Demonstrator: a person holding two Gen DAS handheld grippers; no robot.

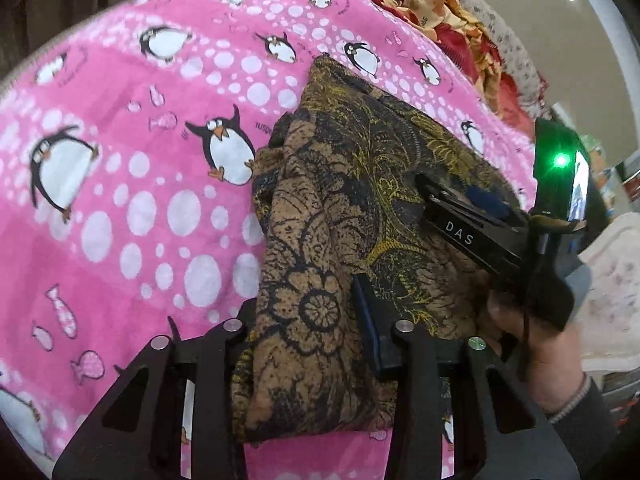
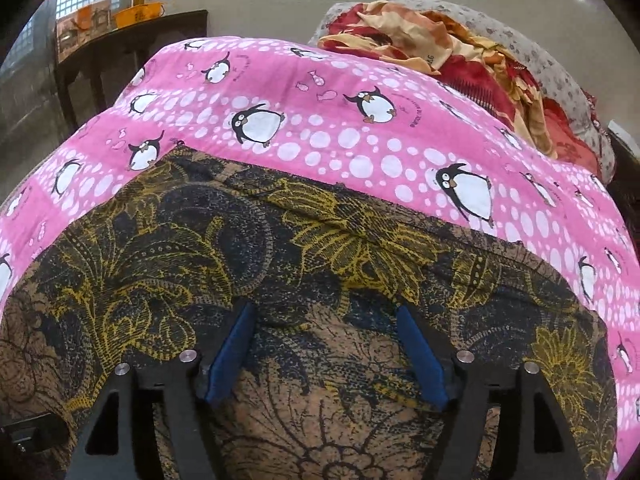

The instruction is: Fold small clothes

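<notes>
Brown floral garment (image 2: 304, 280) on pink penguin blanket (image 2: 320, 128), your left gripper (image 1: 308, 328) pinching its bunched fold, your right gripper (image 2: 326, 354) spread wide, pads resting on the cloth, gripping nothing.

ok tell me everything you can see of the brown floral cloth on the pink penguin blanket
The brown floral cloth looks like thin woven fabric, tan with black and mustard flower print. It lies partly folded and bunched on the pink penguin blanket. The left tongs are closed on a thick fold at its near edge. The right tongs stand open over it, pads apart.
</notes>
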